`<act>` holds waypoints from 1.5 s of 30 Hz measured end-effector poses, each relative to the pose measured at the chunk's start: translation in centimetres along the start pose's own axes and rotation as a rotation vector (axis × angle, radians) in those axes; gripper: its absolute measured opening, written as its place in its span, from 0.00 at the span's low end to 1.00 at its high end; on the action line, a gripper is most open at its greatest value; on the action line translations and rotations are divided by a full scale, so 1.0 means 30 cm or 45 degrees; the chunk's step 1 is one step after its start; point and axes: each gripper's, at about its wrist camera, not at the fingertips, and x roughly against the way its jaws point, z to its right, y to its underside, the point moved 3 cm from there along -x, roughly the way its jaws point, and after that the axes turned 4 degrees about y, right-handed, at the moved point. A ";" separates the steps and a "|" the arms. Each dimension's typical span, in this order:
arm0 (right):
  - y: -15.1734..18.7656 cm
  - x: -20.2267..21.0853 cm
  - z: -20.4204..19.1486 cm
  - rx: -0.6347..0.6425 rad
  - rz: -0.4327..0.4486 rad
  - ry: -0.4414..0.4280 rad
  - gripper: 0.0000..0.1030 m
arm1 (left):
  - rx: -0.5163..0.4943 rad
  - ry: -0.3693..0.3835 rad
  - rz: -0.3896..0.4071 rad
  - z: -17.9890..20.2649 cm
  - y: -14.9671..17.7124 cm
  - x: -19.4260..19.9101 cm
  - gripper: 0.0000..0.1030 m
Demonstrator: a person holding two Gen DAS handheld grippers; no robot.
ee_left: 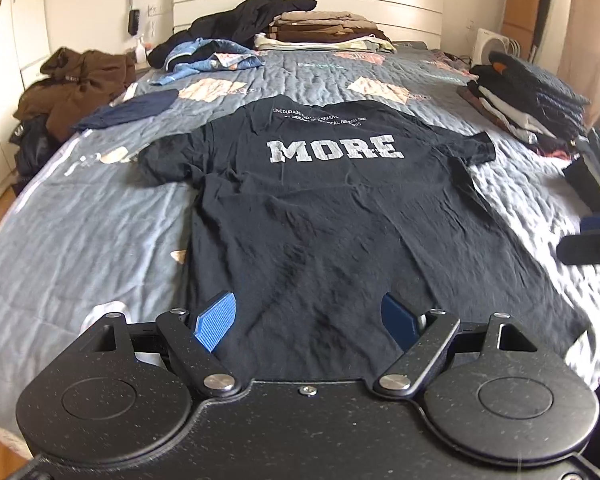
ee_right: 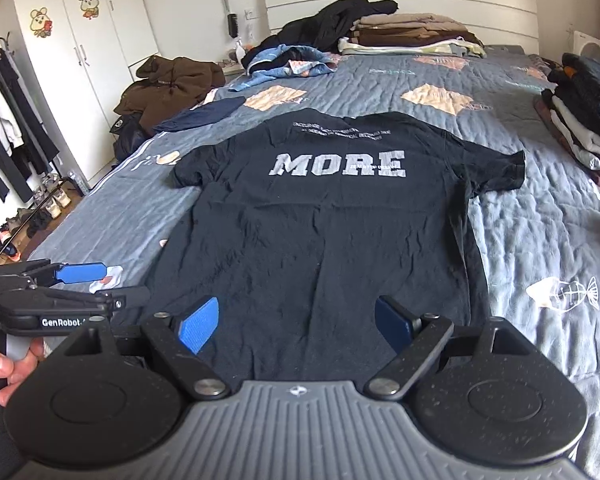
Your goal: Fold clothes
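In the left wrist view the left gripper [ee_left: 307, 320] hangs wide and empty above the hem of the black cotton T-shirt printed "MORE" [ee_left: 324, 208], spread flat on the blue quilted bed [ee_left: 80, 220], and in the right wrist view the right gripper [ee_right: 296, 322] likewise gapes empty over that hem.

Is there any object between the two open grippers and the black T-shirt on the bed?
Nothing visible blocks them. The black T-shirt lies flat on the bed, its near hem just beyond the open left gripper and right gripper. The clothes piles sit at the bed's edges, away from it.
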 end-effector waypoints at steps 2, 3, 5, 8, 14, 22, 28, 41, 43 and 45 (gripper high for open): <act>-0.001 0.022 -0.018 0.006 -0.002 -0.026 0.83 | -0.005 0.001 -0.011 -0.001 0.002 0.032 0.79; -0.004 0.032 -0.023 0.002 -0.009 -0.047 0.83 | -0.004 0.005 -0.017 -0.003 0.003 0.048 0.80; -0.001 0.046 -0.038 0.012 -0.031 -0.077 0.83 | -0.008 0.002 -0.025 -0.004 0.005 0.083 0.83; -0.003 0.074 -0.060 0.051 -0.050 -0.082 0.83 | -0.054 0.007 -0.039 0.008 0.009 0.126 0.83; -0.017 0.123 -0.081 0.072 -0.044 -0.083 0.83 | -0.073 0.092 -0.103 0.024 0.007 0.192 0.83; -0.028 0.133 -0.069 0.075 -0.048 -0.068 0.83 | -0.082 0.097 -0.106 0.030 0.015 0.209 0.83; -0.035 0.111 -0.060 0.070 -0.046 -0.077 0.83 | -0.057 0.082 -0.103 0.012 0.007 0.187 0.83; -0.104 -0.043 -0.020 0.005 -0.029 -0.125 0.83 | 0.008 0.061 -0.101 -0.028 -0.091 0.046 0.83; -0.126 -0.077 -0.011 -0.005 -0.024 -0.137 0.83 | 0.056 0.056 -0.083 -0.056 -0.121 0.010 0.83; -0.154 -0.111 0.001 -0.020 -0.008 -0.151 0.83 | 0.116 0.056 -0.054 -0.090 -0.153 -0.027 0.83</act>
